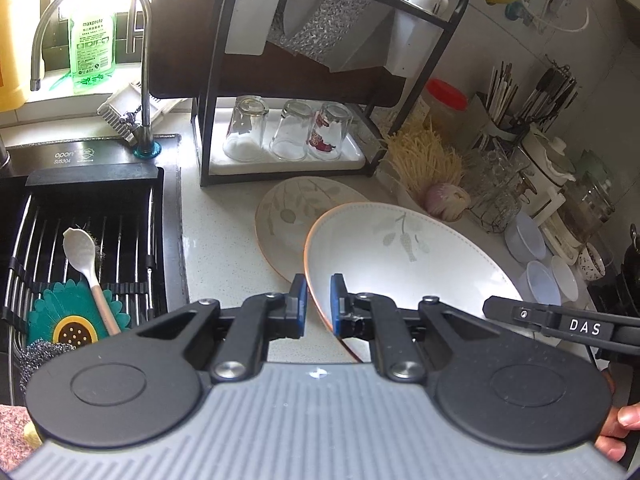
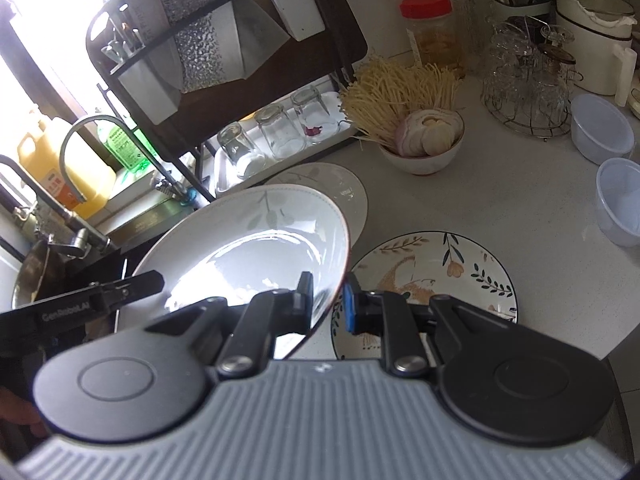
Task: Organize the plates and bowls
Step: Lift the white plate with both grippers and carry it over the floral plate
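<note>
Deep plate point(image 1: 404, 256) is up off the bench point(image 1: 224, 248), both grippers' fingers clamped on opposite rims: left gripper point(image 1: 319, 304), right gripper point(image 2: 329, 300). We're mid-carry; next probably stacking it on the leaf plate point(image 1: 296, 208) behind.

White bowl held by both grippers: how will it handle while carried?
The white bowl looks like glazed ceramic, so probably rigid and breakable. Its glossy inside suggests the thin rim could slip in the left gripper and right gripper. It already sits tilted, so it may pivot if either grip loosens.
</note>
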A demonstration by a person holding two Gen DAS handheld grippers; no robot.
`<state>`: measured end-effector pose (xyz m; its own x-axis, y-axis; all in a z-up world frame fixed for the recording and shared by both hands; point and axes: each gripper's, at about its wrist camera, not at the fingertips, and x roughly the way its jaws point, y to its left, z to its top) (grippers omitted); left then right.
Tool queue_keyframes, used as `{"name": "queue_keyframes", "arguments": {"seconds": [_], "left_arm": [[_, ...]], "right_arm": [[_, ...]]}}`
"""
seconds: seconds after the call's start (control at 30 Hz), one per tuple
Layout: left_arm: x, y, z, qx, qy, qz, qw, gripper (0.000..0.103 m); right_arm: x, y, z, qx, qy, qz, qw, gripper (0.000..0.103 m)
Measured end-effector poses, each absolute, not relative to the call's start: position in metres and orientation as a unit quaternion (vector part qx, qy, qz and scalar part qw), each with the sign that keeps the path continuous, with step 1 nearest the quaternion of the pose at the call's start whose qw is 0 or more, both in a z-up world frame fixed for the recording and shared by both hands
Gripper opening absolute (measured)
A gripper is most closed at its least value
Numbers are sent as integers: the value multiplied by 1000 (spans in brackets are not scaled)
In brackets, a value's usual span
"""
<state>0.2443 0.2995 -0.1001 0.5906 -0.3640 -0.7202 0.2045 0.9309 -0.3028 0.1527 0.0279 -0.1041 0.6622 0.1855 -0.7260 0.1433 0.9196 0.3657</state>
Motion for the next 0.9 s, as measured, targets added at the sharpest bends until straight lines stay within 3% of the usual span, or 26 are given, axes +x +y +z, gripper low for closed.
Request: {"name": "queue_keyframes", "arguments": {"seconds": [0.9], "left_arm": [[212, 178, -168, -131, 447, -67, 883, 14]], "right_arm": [[173, -79, -179, 144, 464, 103, 868, 19]]}}
